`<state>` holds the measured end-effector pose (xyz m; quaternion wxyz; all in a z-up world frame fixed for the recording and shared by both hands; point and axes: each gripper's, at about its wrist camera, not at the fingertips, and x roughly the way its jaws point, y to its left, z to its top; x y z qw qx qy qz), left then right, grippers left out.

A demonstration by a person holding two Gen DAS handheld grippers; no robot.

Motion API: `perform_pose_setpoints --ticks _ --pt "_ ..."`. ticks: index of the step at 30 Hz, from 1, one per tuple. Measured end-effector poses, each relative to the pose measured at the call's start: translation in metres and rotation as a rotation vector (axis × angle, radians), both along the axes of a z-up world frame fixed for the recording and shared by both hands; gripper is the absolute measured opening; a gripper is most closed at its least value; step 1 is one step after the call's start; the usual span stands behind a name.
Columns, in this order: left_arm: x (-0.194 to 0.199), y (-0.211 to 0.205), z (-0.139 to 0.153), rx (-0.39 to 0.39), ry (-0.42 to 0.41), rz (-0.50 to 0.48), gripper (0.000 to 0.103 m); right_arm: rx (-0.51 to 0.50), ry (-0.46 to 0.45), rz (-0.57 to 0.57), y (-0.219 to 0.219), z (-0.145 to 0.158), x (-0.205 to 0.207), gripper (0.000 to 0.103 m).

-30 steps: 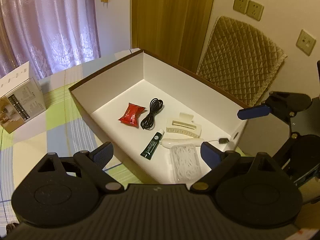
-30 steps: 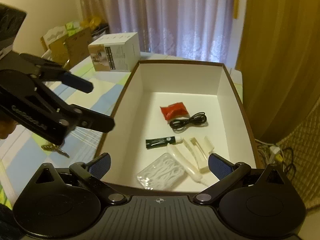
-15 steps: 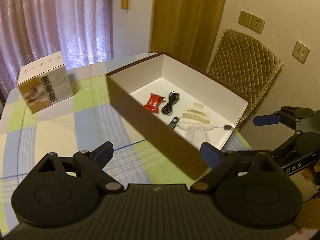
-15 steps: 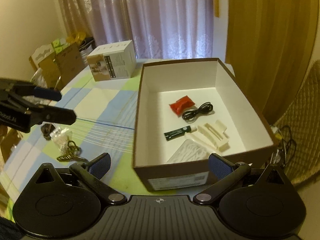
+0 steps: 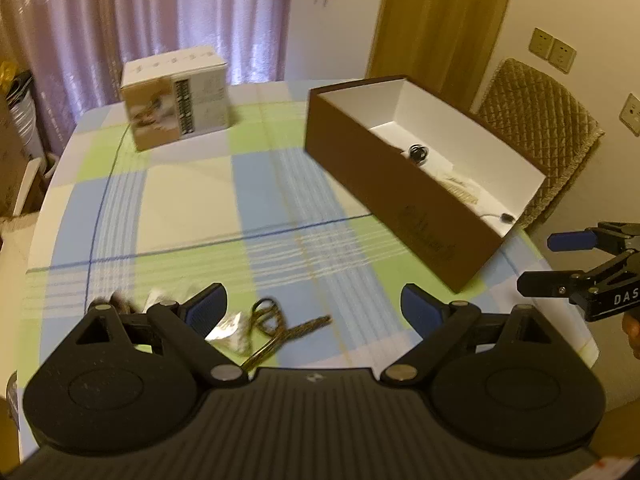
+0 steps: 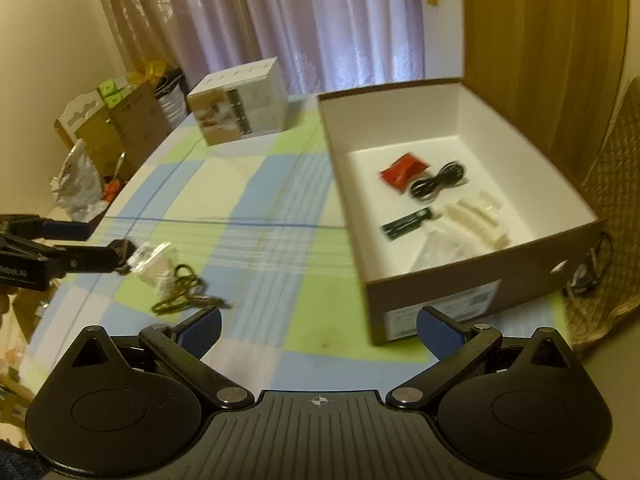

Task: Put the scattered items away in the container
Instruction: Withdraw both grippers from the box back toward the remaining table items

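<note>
Scissors (image 5: 280,326) lay on the checked tablecloth (image 5: 192,200) w/ a clear packet (image 5: 230,330) beside them, just ahead of the left gripper (image 5: 314,306), jaws wide, empty. Only right wrist view showed box (image 6: 436,304) contents: red pouch (image 6: 402,171), cable (image 6: 438,181). Right gripper (image 6: 318,326) also gaped, holding nothing.

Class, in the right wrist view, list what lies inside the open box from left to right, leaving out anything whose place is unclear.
Green tube → red packet → black cable → cream hair clip.
</note>
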<state>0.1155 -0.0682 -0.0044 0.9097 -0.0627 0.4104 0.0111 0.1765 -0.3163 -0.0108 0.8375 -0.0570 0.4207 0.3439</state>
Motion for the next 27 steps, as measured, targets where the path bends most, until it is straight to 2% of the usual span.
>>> perform_pose_setpoints --ticks 13,27 --pt "-0.044 0.043 -0.029 0.017 0.063 0.075 0.089 -0.029 0.074 0.084 0.060 -0.034 -0.024 0.101" --pt "-0.059 0.095 -0.049 0.019 0.124 0.132 0.089 -0.058 0.119 0.170 0.138 -0.073 -0.036 0.101"
